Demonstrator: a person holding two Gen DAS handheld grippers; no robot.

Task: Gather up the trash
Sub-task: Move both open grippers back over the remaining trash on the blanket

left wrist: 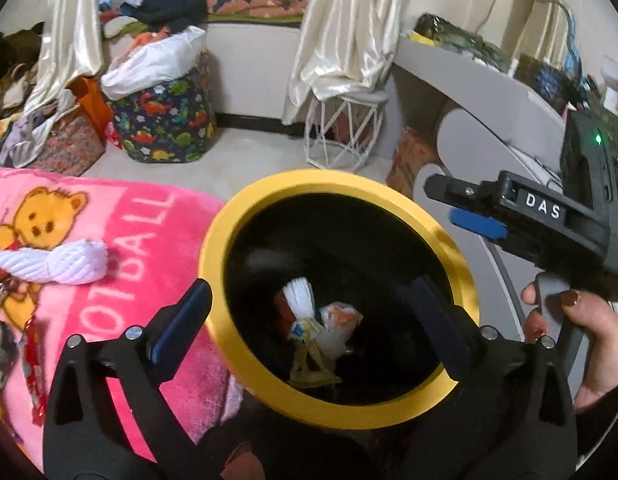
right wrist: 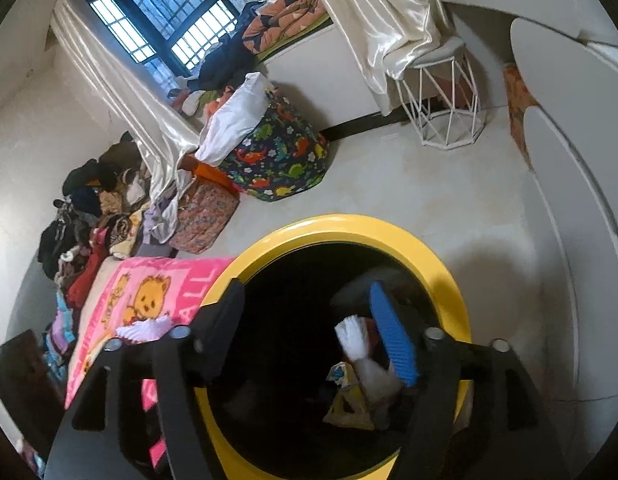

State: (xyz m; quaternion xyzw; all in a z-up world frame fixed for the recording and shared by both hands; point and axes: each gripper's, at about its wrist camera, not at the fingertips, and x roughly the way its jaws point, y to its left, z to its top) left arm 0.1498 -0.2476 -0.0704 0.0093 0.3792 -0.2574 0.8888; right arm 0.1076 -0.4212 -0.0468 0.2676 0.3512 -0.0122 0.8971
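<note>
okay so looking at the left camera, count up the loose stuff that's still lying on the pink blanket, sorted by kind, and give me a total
White crumpled tissue wad: 1
Red-and-white patterned wrapper strip: 1
Dark shiny foil wrapper: 1
Total: 3 on the pink teddy-bear fleece blanket. A small cluster at its left edge is too cut off to identify, so it is not counted.

Glossy smooth yellow plastic rim of round black bin (left wrist: 213,236); fluffy pink fleece blanket (left wrist: 109,216); satin-shiny cream curtains (right wrist: 389,12); crinkled paper wrappers (left wrist: 309,368) inside.

bin mouth (left wrist: 213,248) open; blanket (left wrist: 89,240) crowds its left.
</note>
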